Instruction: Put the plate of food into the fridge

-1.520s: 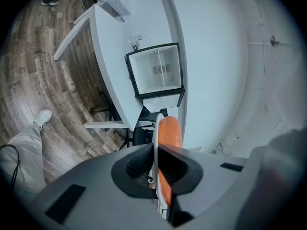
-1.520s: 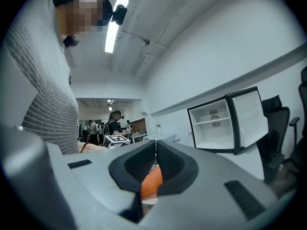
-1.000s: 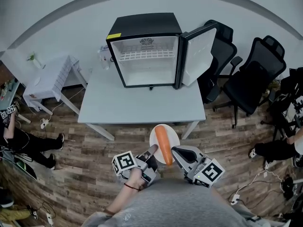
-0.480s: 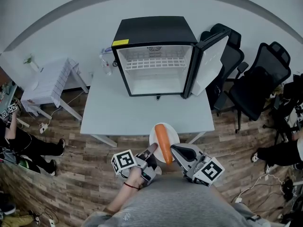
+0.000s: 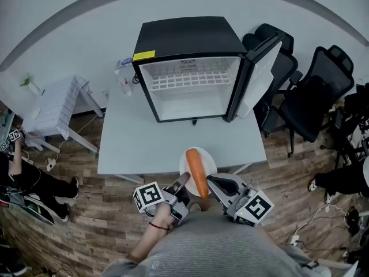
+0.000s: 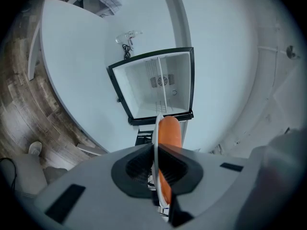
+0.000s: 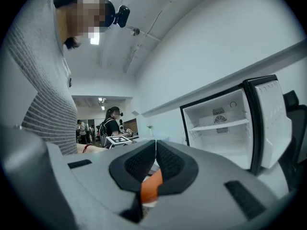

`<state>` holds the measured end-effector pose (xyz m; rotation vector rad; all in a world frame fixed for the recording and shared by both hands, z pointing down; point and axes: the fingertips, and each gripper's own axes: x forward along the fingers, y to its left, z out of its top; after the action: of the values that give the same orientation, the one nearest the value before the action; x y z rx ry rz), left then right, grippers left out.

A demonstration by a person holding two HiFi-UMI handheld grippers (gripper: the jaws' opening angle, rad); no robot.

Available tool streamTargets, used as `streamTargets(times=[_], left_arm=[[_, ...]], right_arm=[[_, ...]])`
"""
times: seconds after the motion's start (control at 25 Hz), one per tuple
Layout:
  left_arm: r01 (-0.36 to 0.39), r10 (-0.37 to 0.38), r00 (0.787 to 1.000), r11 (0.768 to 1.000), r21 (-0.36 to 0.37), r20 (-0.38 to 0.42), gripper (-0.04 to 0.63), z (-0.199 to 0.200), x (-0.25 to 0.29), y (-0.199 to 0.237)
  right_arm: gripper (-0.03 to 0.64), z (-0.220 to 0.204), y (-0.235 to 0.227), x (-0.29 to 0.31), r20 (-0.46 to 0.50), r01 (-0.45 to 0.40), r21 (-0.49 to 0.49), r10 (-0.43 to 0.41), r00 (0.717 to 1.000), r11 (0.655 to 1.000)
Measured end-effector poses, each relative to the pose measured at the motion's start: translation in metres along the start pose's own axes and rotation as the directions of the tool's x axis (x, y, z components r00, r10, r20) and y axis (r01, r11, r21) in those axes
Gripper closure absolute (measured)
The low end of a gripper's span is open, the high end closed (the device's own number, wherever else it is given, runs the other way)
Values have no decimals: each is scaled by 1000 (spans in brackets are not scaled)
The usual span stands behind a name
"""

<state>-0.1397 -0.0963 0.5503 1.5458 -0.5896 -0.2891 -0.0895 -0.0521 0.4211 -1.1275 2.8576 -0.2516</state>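
Note:
A white plate (image 5: 187,161) carrying a long orange carrot-like piece of food (image 5: 196,171) is held level over the front edge of the white table (image 5: 138,146). My left gripper (image 5: 184,180) is shut on the plate's left rim and my right gripper (image 5: 210,180) on its right rim. The left gripper view has the plate (image 6: 156,127) edge-on between the closed jaws (image 6: 156,150), with the food (image 6: 170,132) beside it. Below the right gripper's closed jaws (image 7: 156,145) the food (image 7: 151,188) peeks out. The black fridge (image 5: 187,68) stands open on the table, its inside white and bare.
The fridge door (image 5: 259,77) swings out to the right. Black office chairs (image 5: 311,94) stand to the right of the table. A small bottle (image 5: 123,78) sits left of the fridge. A low white side table (image 5: 55,105) and a person on the floor (image 5: 23,178) are at the left.
Both grippers have carried the plate forward toward the table. The fridge and table now sit closer and larger in the head view. Both grips are unchanged.

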Motion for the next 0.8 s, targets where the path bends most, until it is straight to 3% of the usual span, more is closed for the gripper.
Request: streamTargets(times=[0.44,0.8], left_arm=[[-5,5,1000,999,-33,-2,571,10,17,3],[-10,11,1000,999,-47,21,571,20,44,-9]], right_arm=[[603,-4,-38,3,-50,62,9,-61,997,998],[603,19,-75,7,-13,31,-16,-31,999,999]])
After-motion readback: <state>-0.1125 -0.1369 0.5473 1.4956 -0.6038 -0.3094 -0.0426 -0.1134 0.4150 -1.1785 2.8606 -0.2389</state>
